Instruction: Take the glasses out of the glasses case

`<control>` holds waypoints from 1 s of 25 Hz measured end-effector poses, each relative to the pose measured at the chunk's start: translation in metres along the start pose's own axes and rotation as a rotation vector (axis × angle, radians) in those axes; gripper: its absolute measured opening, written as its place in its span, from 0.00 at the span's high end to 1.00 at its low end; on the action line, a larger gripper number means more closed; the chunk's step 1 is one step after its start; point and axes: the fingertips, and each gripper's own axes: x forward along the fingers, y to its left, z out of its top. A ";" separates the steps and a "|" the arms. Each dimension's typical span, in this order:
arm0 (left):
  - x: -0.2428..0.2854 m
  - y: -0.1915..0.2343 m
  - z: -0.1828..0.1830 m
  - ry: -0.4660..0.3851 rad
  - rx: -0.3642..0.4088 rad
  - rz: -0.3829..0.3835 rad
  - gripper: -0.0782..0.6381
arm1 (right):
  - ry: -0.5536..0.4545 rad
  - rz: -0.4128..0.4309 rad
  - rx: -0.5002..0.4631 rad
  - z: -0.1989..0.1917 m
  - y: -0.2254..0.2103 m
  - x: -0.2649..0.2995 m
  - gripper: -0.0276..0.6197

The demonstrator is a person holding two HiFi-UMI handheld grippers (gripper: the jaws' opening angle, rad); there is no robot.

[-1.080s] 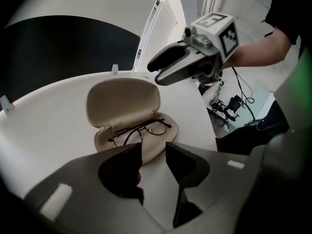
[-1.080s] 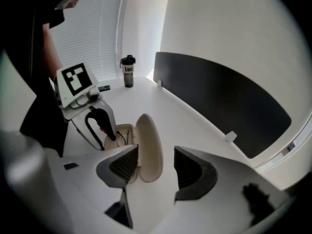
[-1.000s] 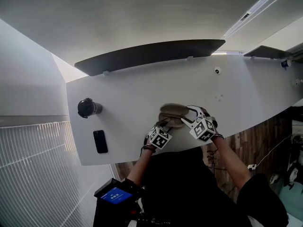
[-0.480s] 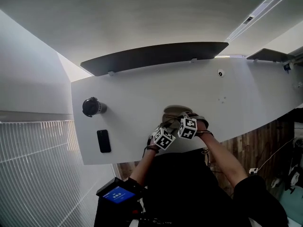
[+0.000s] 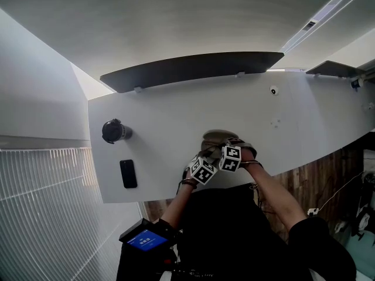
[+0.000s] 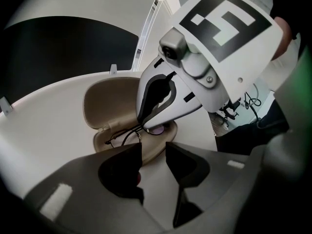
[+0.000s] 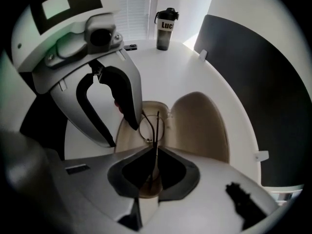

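The work went on at a long white table (image 5: 164, 122) that curved away under a dark panel (image 5: 193, 69) along its far edge. Slatted blinds (image 5: 41, 198) stood to one side, and wooden flooring (image 5: 331, 168) showed past the near edge. A black bottle (image 5: 113, 132) stood upright well off to the left and a dark phone (image 5: 128, 174) lay flat nearer the person. Both were well apart from the glasses case (image 5: 215, 137), which sat open on the table close to its near edge, right in front of the person.

In the head view the two marker cubes covered most of the case, so nothing inside it could be seen. The right gripper view filled that in: the tan lid was swung back and the glasses (image 7: 156, 128), a thin dark wire frame, lay in the lower half. The right gripper (image 7: 155, 150) pointed steeply down into the case. Its jaws had just been closing and stood almost together, pinched on a thin arm of the glasses that ran up out of the slot between them. The left gripper view showed the left gripper (image 6: 153, 147) with its jaws apart and bare table between them, gripping nothing, the near end of the case just beyond its tips.

In the right gripper view one left finger reached the case's rim, but I couldn't tell whether it pressed there. In the left gripper view the right gripper's body hid much of the glasses. The bottle's label was too small to read in full.
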 end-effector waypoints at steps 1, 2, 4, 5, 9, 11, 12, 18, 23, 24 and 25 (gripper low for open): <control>0.000 0.000 0.000 0.000 0.001 0.000 0.67 | 0.003 -0.001 -0.008 0.001 0.000 0.001 0.91; 0.000 0.000 -0.001 0.001 0.002 0.000 0.67 | 0.004 0.000 -0.013 0.003 0.000 0.002 0.91; 0.000 0.000 -0.001 0.003 0.003 0.001 0.67 | 0.000 0.006 -0.003 0.004 0.001 0.002 0.92; 0.000 0.000 -0.001 0.004 0.004 0.001 0.67 | -0.004 0.010 0.013 0.003 0.001 0.001 0.93; -0.001 0.000 -0.002 0.005 0.016 0.002 0.67 | -0.043 -0.008 0.073 0.004 -0.002 -0.012 0.93; 0.000 0.000 -0.002 0.002 0.019 0.003 0.67 | -0.082 -0.024 0.127 0.004 -0.005 -0.023 0.93; -0.001 0.000 -0.002 0.001 0.021 0.002 0.67 | -0.110 -0.031 0.171 0.004 -0.007 -0.032 0.93; -0.008 -0.005 0.004 -0.017 0.025 -0.011 0.67 | -0.382 -0.024 0.704 -0.023 -0.017 -0.091 0.93; -0.010 -0.003 0.003 -0.024 0.028 -0.006 0.67 | -0.679 0.017 1.138 -0.079 -0.010 -0.127 0.93; -0.009 -0.003 0.003 -0.023 0.028 -0.007 0.67 | -0.738 0.026 1.171 -0.085 -0.007 -0.133 0.93; -0.009 -0.003 0.002 -0.020 0.028 -0.007 0.67 | -0.784 0.027 1.189 -0.089 -0.004 -0.139 0.93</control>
